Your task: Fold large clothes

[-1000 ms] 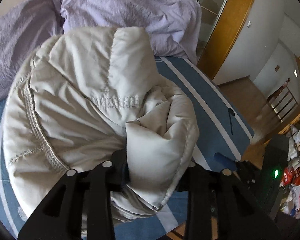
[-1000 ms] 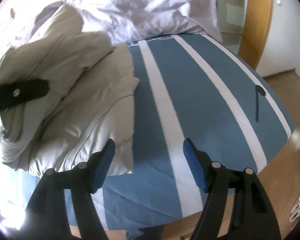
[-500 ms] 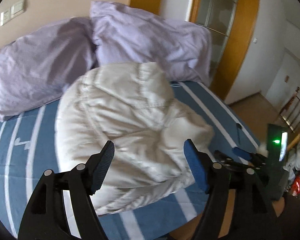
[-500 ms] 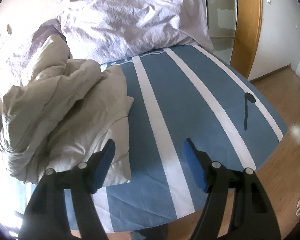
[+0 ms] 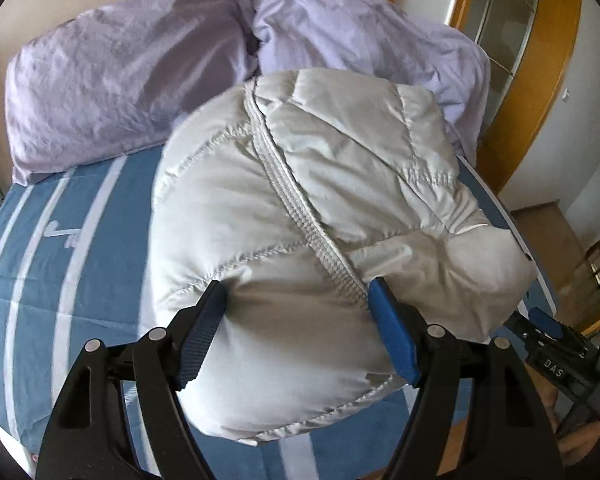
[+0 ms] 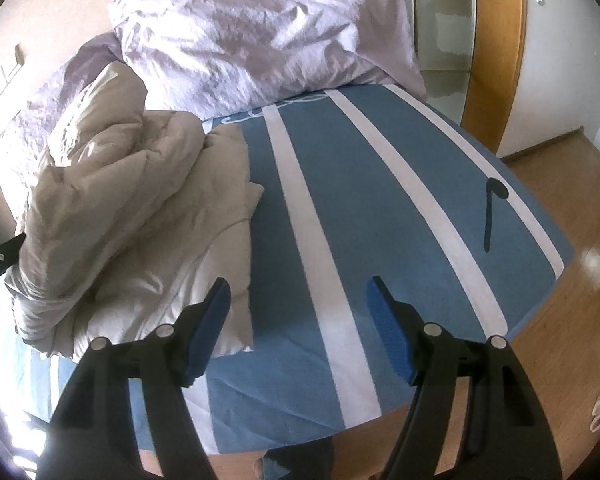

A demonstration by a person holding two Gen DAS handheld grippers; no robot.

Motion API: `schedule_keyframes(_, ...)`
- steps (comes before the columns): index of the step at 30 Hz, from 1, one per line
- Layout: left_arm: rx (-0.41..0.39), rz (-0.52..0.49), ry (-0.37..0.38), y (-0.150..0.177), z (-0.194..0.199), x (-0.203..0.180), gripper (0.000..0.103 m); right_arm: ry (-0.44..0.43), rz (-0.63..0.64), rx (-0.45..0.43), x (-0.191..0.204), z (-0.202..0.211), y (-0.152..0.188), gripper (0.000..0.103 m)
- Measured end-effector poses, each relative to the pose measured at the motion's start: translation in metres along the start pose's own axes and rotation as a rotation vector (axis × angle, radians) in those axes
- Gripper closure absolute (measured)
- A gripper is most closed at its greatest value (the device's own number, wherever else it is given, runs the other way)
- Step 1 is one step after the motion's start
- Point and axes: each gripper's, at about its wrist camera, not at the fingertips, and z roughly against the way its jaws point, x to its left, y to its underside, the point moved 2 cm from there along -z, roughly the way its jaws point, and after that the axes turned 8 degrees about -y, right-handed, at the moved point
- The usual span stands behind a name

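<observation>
Blue pads (image 5: 202,336) of the left gripper (image 5: 296,304) are seen spread wide, with the bulging near edge of the white puffer jacket (image 5: 300,208) lying between them; whether either pad touches the fabric cannot be told, and no squeeze on it is visible. The jacket is heaped in a padded bundle on the blue striped bed cover (image 5: 60,280), its zip seam running up the middle, and its far end is set against two lilac pillows (image 5: 120,80) at the head of the bed. The right gripper (image 6: 298,292) is likewise held with its pads (image 6: 388,332) wide apart, and only bare bed cover is framed between them. In the right wrist view the jacket is seen to the left, just beside the left pad, bunched in folds. A wooden floor (image 6: 560,320) is visible past the bed's edge.
</observation>
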Motion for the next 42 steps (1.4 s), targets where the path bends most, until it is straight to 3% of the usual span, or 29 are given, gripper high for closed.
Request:
schedule_keyframes(9, 0.025, -0.059, 0.029, 0.006, -0.015, -0.033, 0.030, -0.001, -0.031, -0.008, -0.017, -0.001, -0.010, 0.033)
schedule_keyframes(15, 0.033, -0.092, 0.054, 0.013, -0.020, -0.050, 0.030, -0.064, -0.017, -0.039, -0.011, 0.005, -0.032, 0.033)
schedule_keyframes(22, 0.042, -0.104, 0.066, 0.017, -0.025, -0.056, 0.030, -0.196, 0.056, -0.037, 0.025, -0.002, -0.058, 0.065)
schedule_keyframes(25, 0.046, -0.103, 0.071, 0.017, -0.027, -0.054, 0.030, -0.242, 0.093, -0.020, 0.042, -0.008, -0.061, 0.072)
schedule_keyframes(29, 0.048, -0.103, 0.076, 0.017, -0.026, -0.053, 0.030, -0.271, 0.128, 0.003, 0.056, -0.016, -0.058, 0.072)
schedule_keyframes(42, 0.043, -0.099, 0.079, 0.016, -0.024, -0.050, 0.029, -0.224, 0.118, 0.091, 0.050, -0.050, -0.034, 0.076)
